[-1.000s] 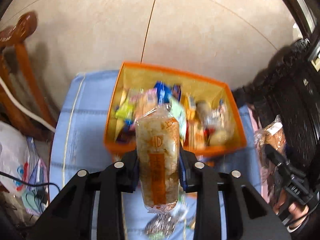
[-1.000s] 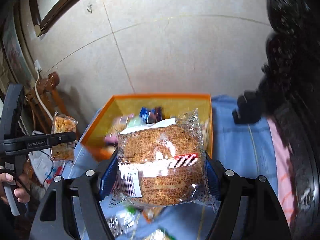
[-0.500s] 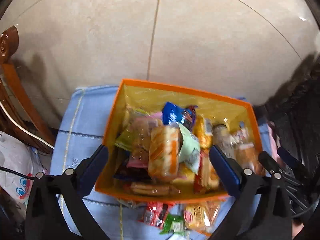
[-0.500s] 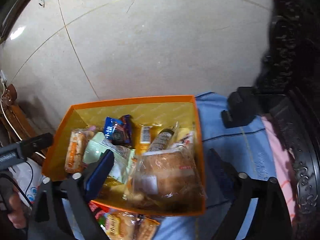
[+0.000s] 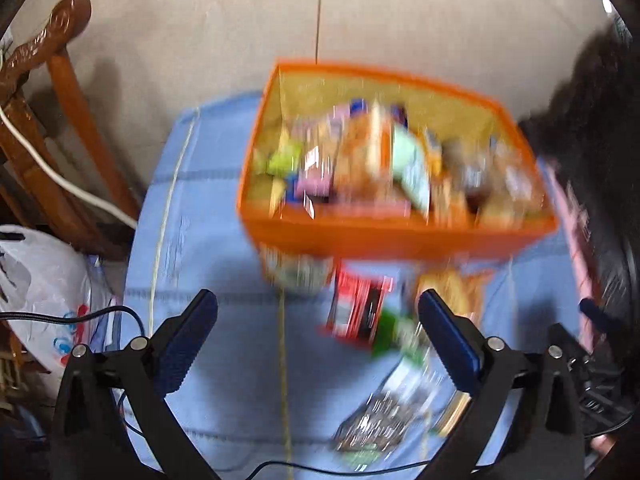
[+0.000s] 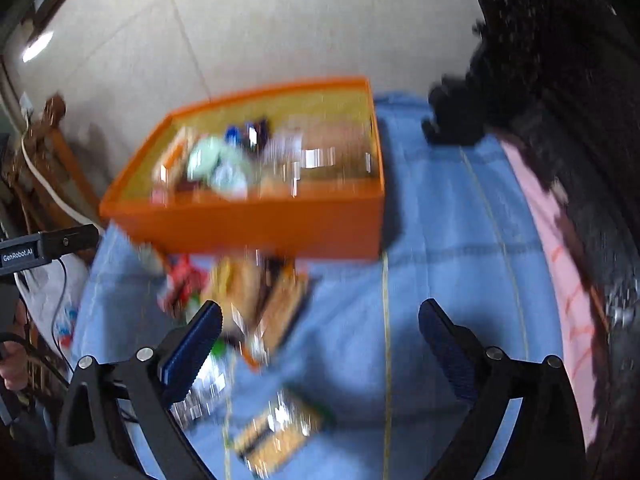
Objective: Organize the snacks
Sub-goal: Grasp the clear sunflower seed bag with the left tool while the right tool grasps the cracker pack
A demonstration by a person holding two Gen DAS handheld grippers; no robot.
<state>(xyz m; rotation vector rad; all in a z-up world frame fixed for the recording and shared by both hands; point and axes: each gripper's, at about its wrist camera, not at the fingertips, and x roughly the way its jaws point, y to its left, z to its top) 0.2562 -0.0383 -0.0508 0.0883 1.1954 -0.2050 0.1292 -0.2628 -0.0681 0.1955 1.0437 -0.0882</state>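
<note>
- Step in hand: judged to be the return from the orange box [image 5: 400, 236] toward the loose snacks for the next pick; both views are blurred.
- Left gripper [image 5: 318, 336]: jaws spread wide, nothing held between them; a red packet [image 5: 356, 312] and a silver wrapper [image 5: 384, 420] are seen lying on the blue cloth [image 5: 208, 248] beneath.
- Right gripper [image 6: 320, 336]: jaws spread wide after just opening, nothing gripped; bare cloth is seen between them, with a yellow packet [image 6: 276, 436] lower left.
- Next move: one packet is to be straddled, then the jaws closed.
- Orange box: set at the far edge of the cloth, filled with mixed wrapped snacks, not told apart.
</note>
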